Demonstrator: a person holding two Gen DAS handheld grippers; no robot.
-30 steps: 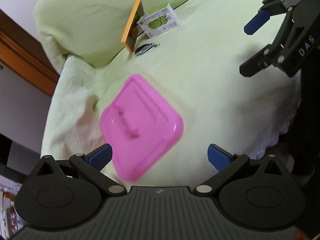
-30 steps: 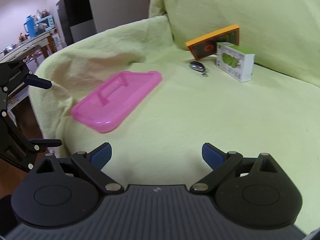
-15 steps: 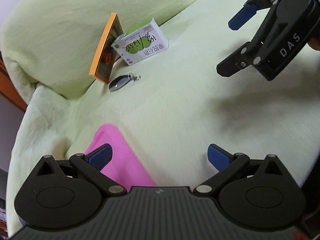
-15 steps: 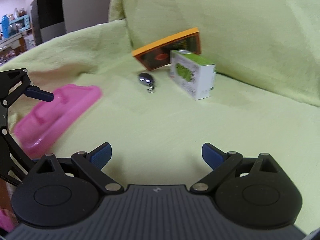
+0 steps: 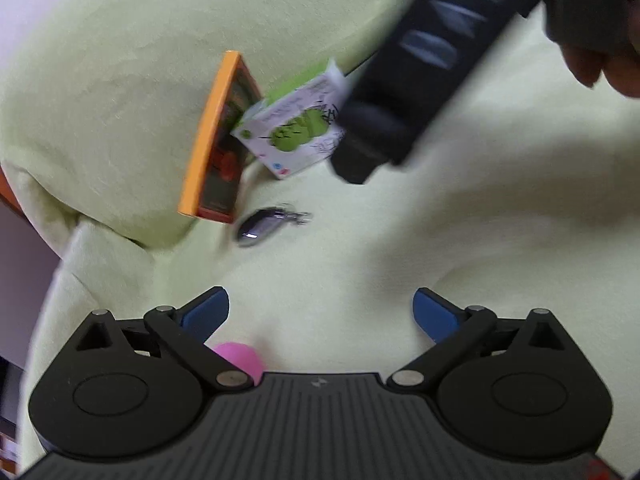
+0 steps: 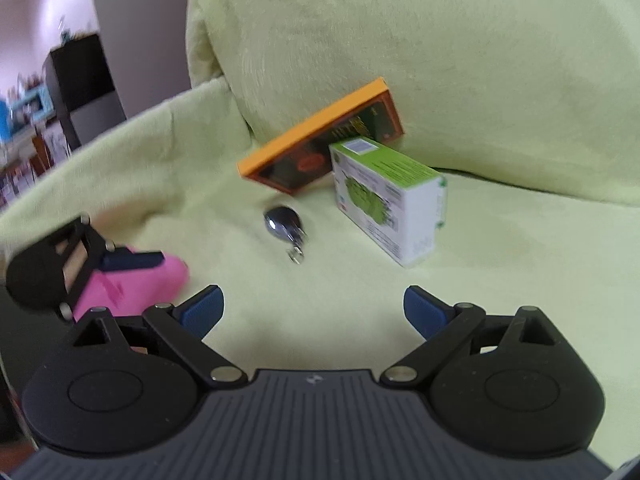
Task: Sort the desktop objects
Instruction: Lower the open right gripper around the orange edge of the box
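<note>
An orange-edged box (image 6: 320,140) leans against the sofa back, with a green and white carton (image 6: 390,200) standing in front of it. A silver key fob (image 6: 285,224) lies on the seat just left of the carton. The pink lid (image 6: 132,286) rests at the left. My right gripper (image 6: 314,310) is open and empty, short of the fob. My left gripper (image 5: 322,312) is open and empty, with the fob (image 5: 266,226) ahead of it and the pink lid (image 5: 240,362) under its left finger. The right gripper's body (image 5: 420,68) partly covers the carton (image 5: 296,136).
A pale green cover drapes the sofa seat (image 6: 500,280) and the back cushion (image 6: 400,32). A dark cabinet (image 6: 80,76) and cluttered furniture stand in the room beyond the armrest. A hand (image 5: 600,68) shows at the upper right of the left wrist view.
Both grippers have moved forward toward the boxes and the key fob. The pink lid has slid back out of the left wrist view, and the right gripper now crosses in front of the carton.
</note>
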